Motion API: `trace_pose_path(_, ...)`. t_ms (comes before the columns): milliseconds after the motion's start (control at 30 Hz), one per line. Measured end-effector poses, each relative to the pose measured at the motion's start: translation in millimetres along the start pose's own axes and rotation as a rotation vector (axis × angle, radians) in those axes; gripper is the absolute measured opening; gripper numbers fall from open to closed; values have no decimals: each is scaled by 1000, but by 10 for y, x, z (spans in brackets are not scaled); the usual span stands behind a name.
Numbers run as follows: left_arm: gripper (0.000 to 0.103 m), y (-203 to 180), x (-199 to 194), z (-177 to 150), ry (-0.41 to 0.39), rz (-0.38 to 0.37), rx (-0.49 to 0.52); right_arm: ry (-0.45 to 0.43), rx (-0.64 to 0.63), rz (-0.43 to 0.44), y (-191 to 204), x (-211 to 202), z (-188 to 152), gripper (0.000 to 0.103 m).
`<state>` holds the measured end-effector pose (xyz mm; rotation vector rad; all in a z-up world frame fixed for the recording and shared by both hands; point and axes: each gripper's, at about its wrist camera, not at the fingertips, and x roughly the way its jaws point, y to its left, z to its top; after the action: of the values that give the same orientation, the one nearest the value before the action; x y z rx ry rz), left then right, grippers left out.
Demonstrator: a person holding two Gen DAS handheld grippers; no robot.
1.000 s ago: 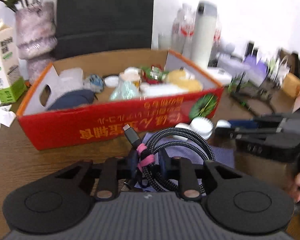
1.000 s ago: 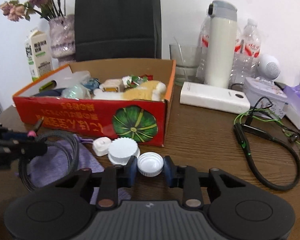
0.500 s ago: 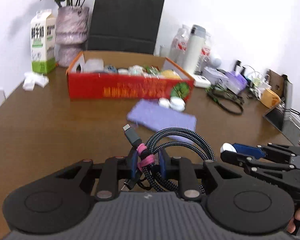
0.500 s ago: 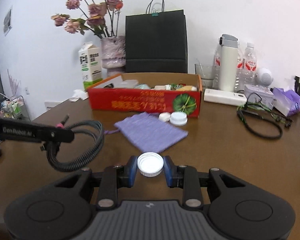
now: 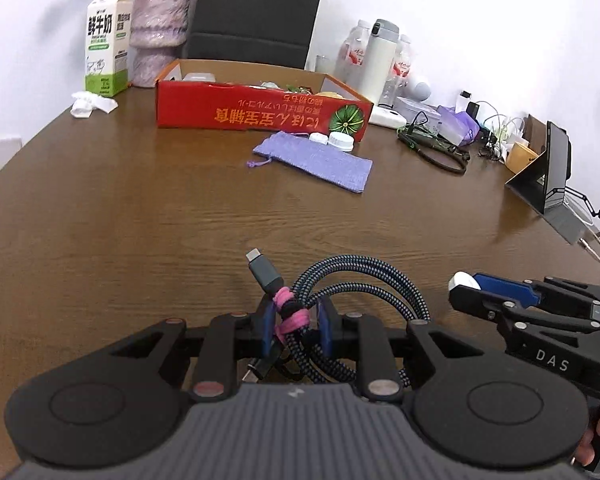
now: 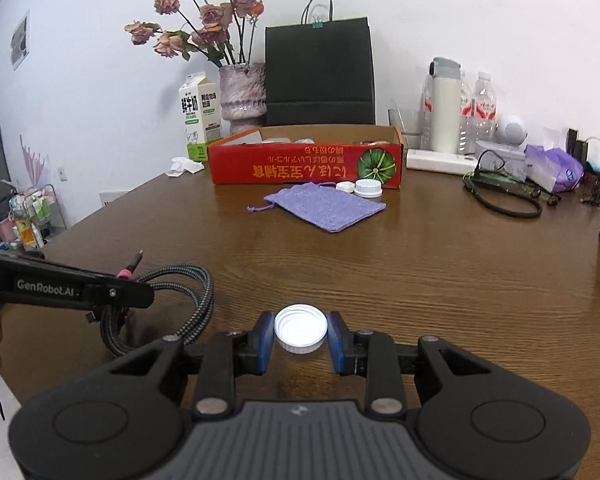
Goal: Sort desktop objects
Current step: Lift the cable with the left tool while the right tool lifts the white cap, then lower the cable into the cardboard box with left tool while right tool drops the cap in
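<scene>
Tongs left [image 5: 293, 325] – pinching coiled cable [image 5: 364, 280] | tongs right [image 6: 300, 339] – pinching white cap [image 6: 300, 328]

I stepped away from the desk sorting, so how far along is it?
Done: the red box already holds items. In hand: the left gripper clamps a coiled cable; the right gripper clamps a white cap. Left: purple pouch and two white lids beside the box.

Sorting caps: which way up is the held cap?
Open side up: the cap in the right claw shows its hollow inside.
</scene>
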<state>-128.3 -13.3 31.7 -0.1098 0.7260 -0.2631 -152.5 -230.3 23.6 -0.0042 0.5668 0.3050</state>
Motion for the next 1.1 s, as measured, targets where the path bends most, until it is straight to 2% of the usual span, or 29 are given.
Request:
trace_pose_path(233,23,5,-27,77,-23,-3,6,-6,5,7,-31,13,29,27)
trace_pose_path(333,23,45,9,246,-31,-13,12,-6,-5,2,-87,89,78,27)
trace_pose_path(400,23,84,24,487,-68,-16,24,-16,-27,-26,-150,151,194,27)
trace_pose_path(467,23,143,57,834,-96,-19,45,-41,-32,-18,-256,198,415,27)
trace_pose_path(567,23,251,230,1500,-117,-55,85,-100,-39,13,-451,304,919,28)
trace_pose_path(633,23,284,455,1929,-121,-53,108,-135,-78,14,-563,472,1288,28)
trace_pose_path(767,23,373,1187,2665,-14,-81,132,-122,-78,38,-847,1092,2125,28)
trace_pose_path(867,23,539,1895,3044,104,-71,72,-78,-56,31,-1053,1753,2682,28)
trace_pose_path(1000,23,872,2666,3234,211,8,-27,53,13,-12,-1350,2715,3147,28)
trace_pose_path(1100,24,954,3076,3295,271,80,1,140,51,-35,-1483,3303,3296,28)
